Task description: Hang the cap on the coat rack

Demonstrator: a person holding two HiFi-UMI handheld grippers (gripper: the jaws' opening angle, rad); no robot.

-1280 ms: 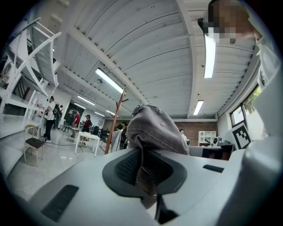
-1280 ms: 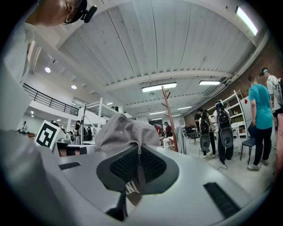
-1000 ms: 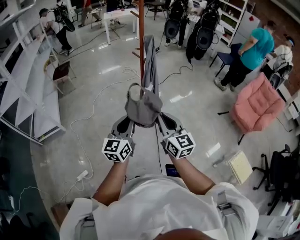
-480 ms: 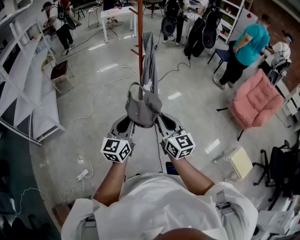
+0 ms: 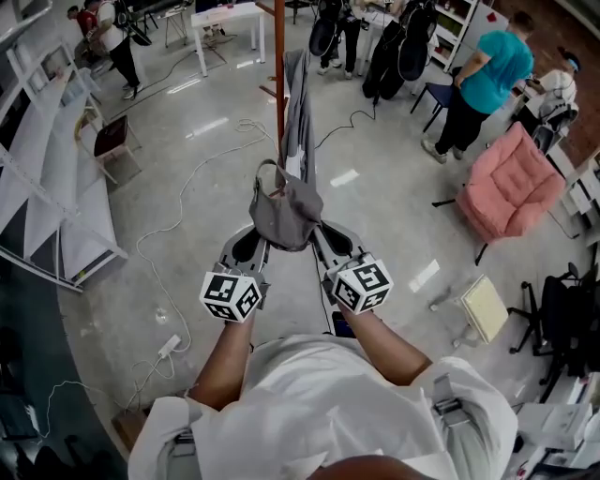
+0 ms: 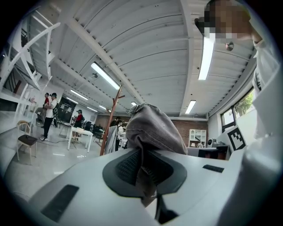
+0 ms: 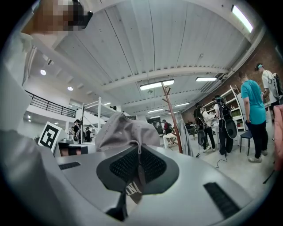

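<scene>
Nearest to us, our white shirt [image 5: 319, 394] fills the bottom of the head view, and our forearms run up to the two marker cubes. The left cube [image 5: 232, 295] and the right cube [image 5: 361, 285] hide our hands completely.

Just past them, the left tool [image 6: 143, 167] has its jaws pressed together on a fold of the grey cap [image 5: 286, 211], with the cloth pinched between the dark pads. The right tool [image 7: 138, 167] is likewise clamped on the cap's edge. A small label hangs below its pads there, but it is half tucked away and we cannot read it.

The cap is held up in the air between the two tools, crown bulging above them. In both gripper views it blocks much of what lies straight ahead.

Beyond the cap stands the coat rack [image 5: 279, 84], a reddish-brown pole with a long grey garment [image 5: 298, 112] hanging down its side. From the head view the cap overlaps the lower end of that garment and the foot of the pole. We cannot tell whether it touches either. The rack's top is cut off by the upper edge of that view.

On the shiny floor [image 5: 394, 187] a white cable [image 5: 178, 216] trails away to the left. White shelving [image 5: 56, 169] runs along the left side. To the right sits a pink armchair [image 5: 511, 183], and behind it stands a person in a teal shirt [image 5: 483, 80]. Farthest off is a white table [image 5: 225, 23], partly cut by the frame.
</scene>
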